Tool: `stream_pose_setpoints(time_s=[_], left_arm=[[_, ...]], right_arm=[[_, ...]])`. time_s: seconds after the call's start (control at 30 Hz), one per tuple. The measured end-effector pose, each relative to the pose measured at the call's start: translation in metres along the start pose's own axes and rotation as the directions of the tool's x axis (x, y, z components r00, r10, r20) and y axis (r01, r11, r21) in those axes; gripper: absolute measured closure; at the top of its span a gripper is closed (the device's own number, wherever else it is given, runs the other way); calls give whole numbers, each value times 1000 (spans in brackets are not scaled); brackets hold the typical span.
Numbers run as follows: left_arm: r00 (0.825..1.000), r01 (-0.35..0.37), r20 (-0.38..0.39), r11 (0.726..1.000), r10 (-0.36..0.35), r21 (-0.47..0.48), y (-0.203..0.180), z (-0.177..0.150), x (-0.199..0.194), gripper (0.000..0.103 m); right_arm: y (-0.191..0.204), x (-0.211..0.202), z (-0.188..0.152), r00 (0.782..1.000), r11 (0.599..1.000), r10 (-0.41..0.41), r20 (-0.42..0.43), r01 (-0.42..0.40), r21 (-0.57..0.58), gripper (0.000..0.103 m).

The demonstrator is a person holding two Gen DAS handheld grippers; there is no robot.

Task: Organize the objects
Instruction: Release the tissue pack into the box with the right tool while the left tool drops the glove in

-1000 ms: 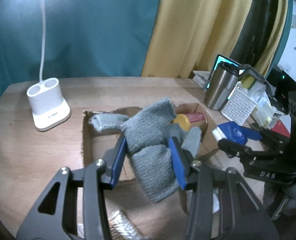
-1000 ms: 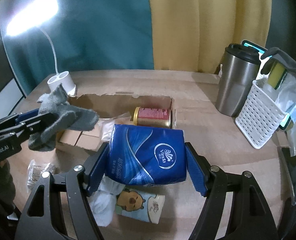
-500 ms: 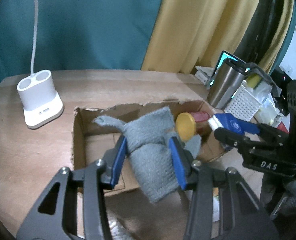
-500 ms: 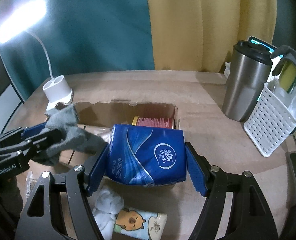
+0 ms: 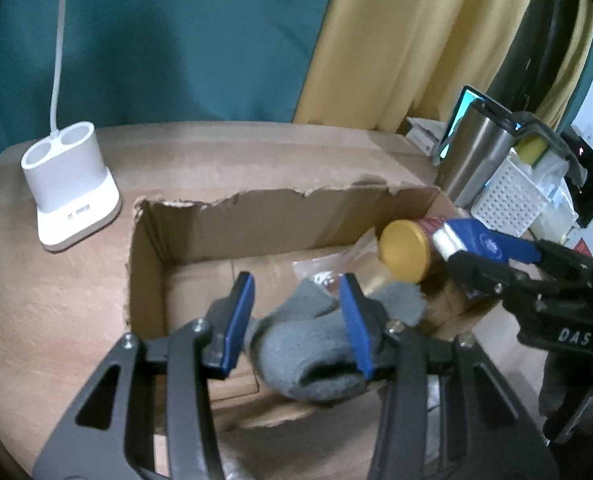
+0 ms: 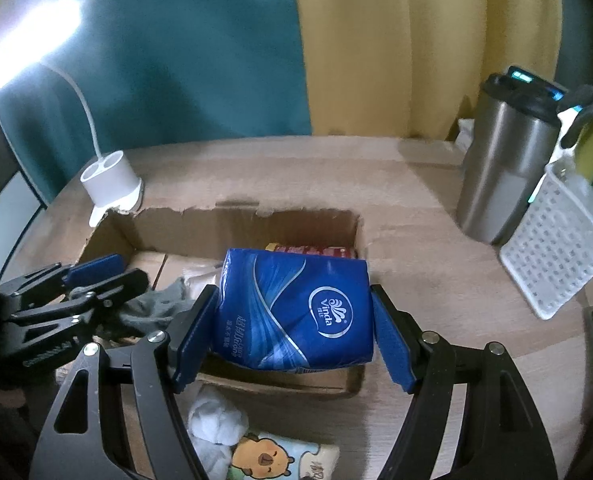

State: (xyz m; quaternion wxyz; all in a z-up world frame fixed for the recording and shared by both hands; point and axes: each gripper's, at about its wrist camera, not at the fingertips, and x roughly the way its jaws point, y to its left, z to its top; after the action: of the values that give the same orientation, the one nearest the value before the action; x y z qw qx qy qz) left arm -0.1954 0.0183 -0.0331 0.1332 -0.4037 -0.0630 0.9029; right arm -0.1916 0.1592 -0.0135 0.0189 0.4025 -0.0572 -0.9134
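Note:
An open cardboard box (image 5: 148, 240) (image 6: 108, 236) sits on the round wooden table. My left gripper (image 5: 296, 320) is open over the box's near edge; the grey knit glove (image 5: 316, 356) lies loose between its pads, dropping into the box. It also shows in the right wrist view (image 6: 156, 308). A gold-lidded jar (image 5: 404, 250) lies in the box at the right. My right gripper (image 6: 292, 328) is shut on a blue tissue pack (image 6: 296, 312) and holds it over the box's right half, seen from the left wrist view too (image 5: 484, 240).
A white lamp base (image 5: 70, 184) stands left of the box. A steel tumbler (image 6: 504, 176) and a white perforated basket (image 6: 556, 248) stand at the right. A white cloth (image 6: 216, 432) and a cartoon tissue pack (image 6: 280, 460) lie near the box's front.
My left gripper has opened and let go of the grey glove, which has slumped down into the box. My right gripper has carried the blue tissue pack forward over the box.

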Motion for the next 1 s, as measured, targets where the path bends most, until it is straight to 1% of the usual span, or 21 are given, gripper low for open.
stream_pose_setpoints(time_s=[0.03, 0.07, 0.1, 0.13, 0.2, 0.3, 0.4, 0.43, 0.47, 0.5, 0.57, 0.67, 0.77, 0.87, 0.93, 1.0], left_arm=[[1000, 1, -3, 1000, -1, -5, 1, 1, -1, 56], [1000, 0, -5, 1000, 0, -5, 2, 2, -1, 56], [1000, -4, -9, 1000, 4, -4, 2, 2, -1, 54], [1000, -7, -13, 1000, 7, -7, 3, 3, -3, 50], [1000, 1, -11, 1000, -2, -22, 6, 3, -6, 44], [1000, 2, -10, 1000, -2, -26, 9, 2, -13, 44], [1000, -30, -10, 999, 30, -12, 11, -2, -17, 43], [999, -53, -7, 999, 53, -10, 12, -4, -16, 36], [997, -83, -2, 996, 83, -11, 13, -6, -16, 31], [996, -93, 6, 996, 93, -15, 14, -7, -15, 27], [995, -98, 5, 995, 98, -3, 11, -8, -13, 27], [997, -72, -29, 997, 72, -2, 8, -8, -1, 27], [996, -87, -28, 995, 88, 38, 0, -11, 6, 27], [995, -88, -34, 994, 90, 58, -5, -11, 11, 27], [996, -77, -44, 996, 78, 42, -3, -8, 10, 27], [996, -74, -38, 997, 76, 36, -1, -7, 5, 27]], right_arm=[[0, 0, 0, 1000, 1000, 3, 2, -3, 0, 23], [0, -1, 0, 1000, 1000, 9, 5, -9, 3, 18], [-1, -2, 0, 1000, 1000, 6, 13, -6, 6, 15], [-1, -3, 0, 1000, 1000, 2, 17, -2, 6, 14], [-3, -4, 0, 1000, 1000, -5, 24, 4, 9, 14], [-9, -5, -2, 999, 1000, -24, 28, 24, 18, 14], [-18, -4, -5, 999, 998, -48, 20, 47, 33, 14], [-21, -2, -7, 998, 998, -56, 13, 55, 40, 14], [-23, -1, -8, 998, 997, -63, 9, 63, 42, 14], [-26, 2, -10, 997, 996, -81, -2, 81, 47, 14], [-32, 7, -13, 995, 993, -98, -24, 100, 58, 14], [-37, 15, -16, 992, 991, -114, -51, 117, 65, 14], [-38, 22, -19, 990, 990, -128, -67, 132, 58, 14], [-39, 23, -21, 990, 989, -119, -69, 124, 76, 14], [-38, 22, -21, 990, 989, -125, -63, 129, 70, 14], [-37, 18, -21, 991, 990, -120, -52, 124, 70, 14]])
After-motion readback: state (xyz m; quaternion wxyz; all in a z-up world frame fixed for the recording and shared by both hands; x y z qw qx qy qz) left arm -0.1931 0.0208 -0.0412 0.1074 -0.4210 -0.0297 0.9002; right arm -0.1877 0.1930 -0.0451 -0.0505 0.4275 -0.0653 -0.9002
